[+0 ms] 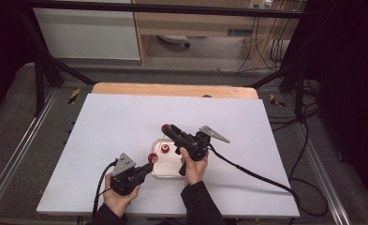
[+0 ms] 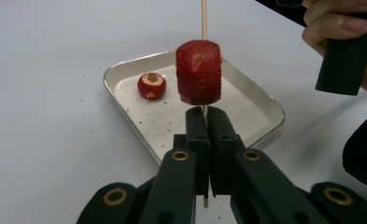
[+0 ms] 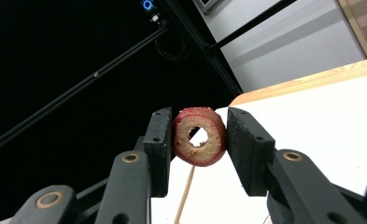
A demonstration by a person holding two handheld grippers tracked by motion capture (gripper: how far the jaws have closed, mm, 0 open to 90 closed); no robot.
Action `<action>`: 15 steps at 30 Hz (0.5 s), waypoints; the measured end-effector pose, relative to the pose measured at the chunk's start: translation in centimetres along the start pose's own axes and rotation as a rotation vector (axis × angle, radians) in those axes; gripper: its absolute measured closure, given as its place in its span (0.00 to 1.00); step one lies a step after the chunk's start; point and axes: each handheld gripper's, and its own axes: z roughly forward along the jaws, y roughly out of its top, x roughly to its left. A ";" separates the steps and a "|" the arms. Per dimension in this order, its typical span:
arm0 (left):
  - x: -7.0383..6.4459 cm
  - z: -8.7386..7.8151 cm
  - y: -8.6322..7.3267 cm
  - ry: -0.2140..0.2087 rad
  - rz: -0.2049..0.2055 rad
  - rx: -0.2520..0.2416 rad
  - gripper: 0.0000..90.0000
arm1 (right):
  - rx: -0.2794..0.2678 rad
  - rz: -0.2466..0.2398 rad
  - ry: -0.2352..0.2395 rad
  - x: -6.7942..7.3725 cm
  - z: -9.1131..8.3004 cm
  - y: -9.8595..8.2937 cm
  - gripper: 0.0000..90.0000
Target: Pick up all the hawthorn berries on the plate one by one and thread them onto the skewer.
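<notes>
L gripper clamps skewer | R gripper grips cored hawthorn | risk: misaligned hole, skewer snaps

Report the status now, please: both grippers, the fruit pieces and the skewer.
Left gripper shut on skewer, one red fruit piece threaded. Right gripper shut on cored piece, raised. Third piece in tray. Nothing in the way.
</notes>
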 end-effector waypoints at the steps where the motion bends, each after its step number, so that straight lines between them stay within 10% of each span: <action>1: 0.0 0.0 0.0 -0.001 0.001 0.002 0.98 | 0.000 0.002 0.001 0.0 0.0 0.0 0.69; 15: -0.3 0.6 0.3 0.001 -0.032 -0.011 0.98 | 0.016 -0.001 0.009 0.1 0.0 -0.8 0.69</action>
